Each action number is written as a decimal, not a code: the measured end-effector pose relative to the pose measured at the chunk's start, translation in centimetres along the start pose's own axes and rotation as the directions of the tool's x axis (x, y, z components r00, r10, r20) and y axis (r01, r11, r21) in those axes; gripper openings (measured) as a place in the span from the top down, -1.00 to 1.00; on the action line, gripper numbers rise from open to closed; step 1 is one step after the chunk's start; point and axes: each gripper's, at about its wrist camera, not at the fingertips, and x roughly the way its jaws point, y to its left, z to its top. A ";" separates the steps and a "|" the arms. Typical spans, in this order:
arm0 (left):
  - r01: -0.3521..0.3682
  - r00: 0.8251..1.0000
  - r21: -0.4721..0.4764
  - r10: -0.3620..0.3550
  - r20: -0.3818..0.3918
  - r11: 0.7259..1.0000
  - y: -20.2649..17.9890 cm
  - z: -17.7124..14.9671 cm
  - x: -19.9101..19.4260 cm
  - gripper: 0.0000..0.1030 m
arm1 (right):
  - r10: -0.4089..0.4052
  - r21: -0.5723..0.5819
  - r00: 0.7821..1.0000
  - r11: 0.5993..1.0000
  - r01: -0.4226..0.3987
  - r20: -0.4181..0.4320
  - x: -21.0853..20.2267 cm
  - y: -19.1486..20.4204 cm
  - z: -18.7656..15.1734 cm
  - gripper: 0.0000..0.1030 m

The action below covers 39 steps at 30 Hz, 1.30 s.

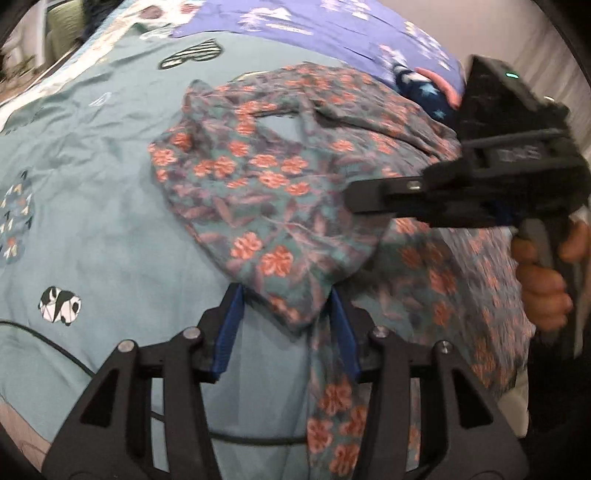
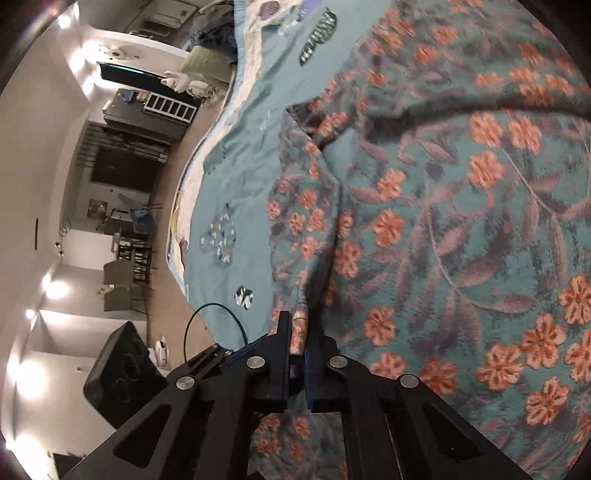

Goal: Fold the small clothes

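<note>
A small teal garment with orange flowers (image 1: pixel 266 192) lies rumpled on a teal bedspread (image 1: pixel 92 184); it fills the right wrist view (image 2: pixel 443 221). My left gripper (image 1: pixel 286 299) is open, its blue pads (image 1: pixel 231 325) either side of a hanging fold of the garment. My right gripper (image 2: pixel 297 332) is shut on an edge of the garment; it shows in the left wrist view (image 1: pixel 354 201) reaching in from the right, held by a hand (image 1: pixel 546 280).
A purple patterned pillow or cloth (image 1: pixel 332 33) lies at the far side of the bed. A thin black cable (image 1: pixel 48 343) runs over the bedspread at near left. The bed edge (image 2: pixel 192 184), with room furniture beyond, shows left in the right wrist view.
</note>
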 end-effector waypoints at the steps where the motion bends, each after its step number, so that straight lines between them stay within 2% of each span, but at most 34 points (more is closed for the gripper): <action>1: 0.000 1.000 -0.021 0.000 0.005 1.000 0.1 0.1 0.0 0.05 | 0.020 -0.005 1.000 1.000 -0.020 0.013 -0.1 0.6 0.3 0.93; 5: -0.030 0.998 -0.049 0.032 0.047 0.998 -0.3 0.3 -0.5 0.05 | 0.096 0.003 0.995 0.995 -0.096 0.034 -0.4 2.6 1.2 0.94; 7: -0.025 0.996 -0.053 0.030 0.086 0.998 -0.6 0.2 -1.3 0.05 | 0.105 -0.010 0.993 0.994 -0.104 0.048 -0.4 3.9 1.7 0.94; 9: -0.053 0.988 -0.056 0.061 0.142 0.997 -0.8 0.2 -2.2 0.05 | 0.126 -0.021 0.990 0.992 -0.125 0.062 -0.7 5.2 2.2 0.94; 11: -0.112 0.972 -0.061 0.122 0.200 0.992 -0.9 0.2 -3.1 0.01 | 0.149 -0.036 0.986 0.989 -0.147 0.070 -0.7 6.3 2.3 0.94; 15: -0.205 0.934 -0.121 0.231 0.273 0.971 -0.1 0.5 -4.6 0.01 | 0.137 -0.088 0.987 0.988 -0.130 0.080 -0.7 7.8 2.1 0.94; 19: -0.246 0.905 -0.133 0.277 0.322 0.960 0.5 0.2 -5.6 -0.02 | 0.123 -0.086 0.990 0.989 -0.117 0.073 -0.7 7.7 2.0 0.94; 24: -0.212 0.912 -0.031 0.209 0.352 0.977 -0.3 0.1 -4.9 -0.01 | 0.138 -0.056 0.989 0.989 -0.135 0.053 -0.8 6.8 1.8 0.94; 25: -0.202 0.912 -0.008 0.191 0.363 0.979 -0.6 0.1 -4.8 0.13 | 0.136 -0.057 0.989 0.989 -0.133 0.051 -0.8 6.8 1.6 0.94; 26: -0.187 0.913 0.015 0.169 0.371 0.982 -0.7 0.3 -4.6 0.53 | 0.135 -0.059 0.990 0.989 -0.132 0.049 -0.8 6.9 1.6 0.94; 28: -0.170 0.926 0.032 0.149 0.348 0.985 -0.8 0.7 -4.2 0.90 | 0.137 -0.057 0.989 0.989 -0.134 0.050 -0.8 7.0 1.4 0.94; 29: -0.161 0.929 0.034 0.140 0.342 0.986 -0.8 0.6 -4.0 0.90 | 0.137 -0.055 0.989 0.989 -0.134 0.051 -0.7 7.0 1.8 0.94; 35: -0.113 0.921 0.011 0.100 0.377 0.994 -2.2 1.7 -5.1 0.91 | 0.134 -0.079 0.989 0.989 -0.129 0.065 -2.2 7.0 2.2 0.94; 39: -0.043 0.902 0.008 0.035 0.431 0.999 -3.7 5.0 -7.5 0.91 | 0.124 -0.144 0.987 0.984 -0.108 0.105 -5.9 8.4 4.0 0.94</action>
